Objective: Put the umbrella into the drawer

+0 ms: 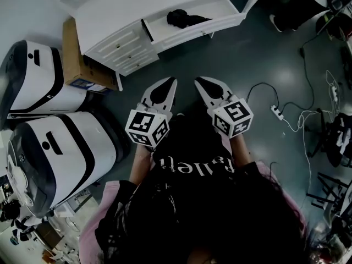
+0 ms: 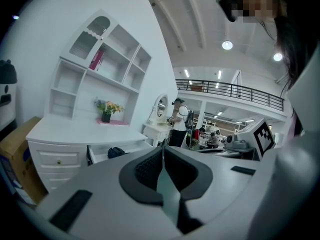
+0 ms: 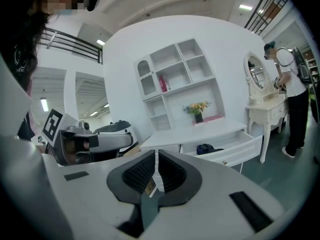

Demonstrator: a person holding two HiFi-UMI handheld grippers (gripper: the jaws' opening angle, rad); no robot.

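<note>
Over the dark floor, facing the white desk: left gripper and right gripper sit side by side, near each other but not touching, both pointing at the desk. Left gripper jaws are pressed together, pads meeting along one line, nothing pinched. Right gripper jaws likewise closed tip to tip, nothing held. Neither touches the desk or anything else. Umbrella is black, folded, lying inside the open drawer, toward that drawer's left end in the head view, well apart from both grippers. Drawer is pulled out from under the desktop, right of a stack of closed small drawers. Writing: each gripper carries a marker cube with black-and-white square codes, left cube, right cube; patterns only, not text. Person's black shirt has white lettering, seen upside down from the head camera, not readable with confidence. Cardboard box beside the desk's left end has a blue label at its lower corner, too small to read. Pink book stands on the shelf unit above the desk, spine text not legible. Two white-and-black rounded machines stand left of the person; black marks on their shells, lettering not legible.
</note>
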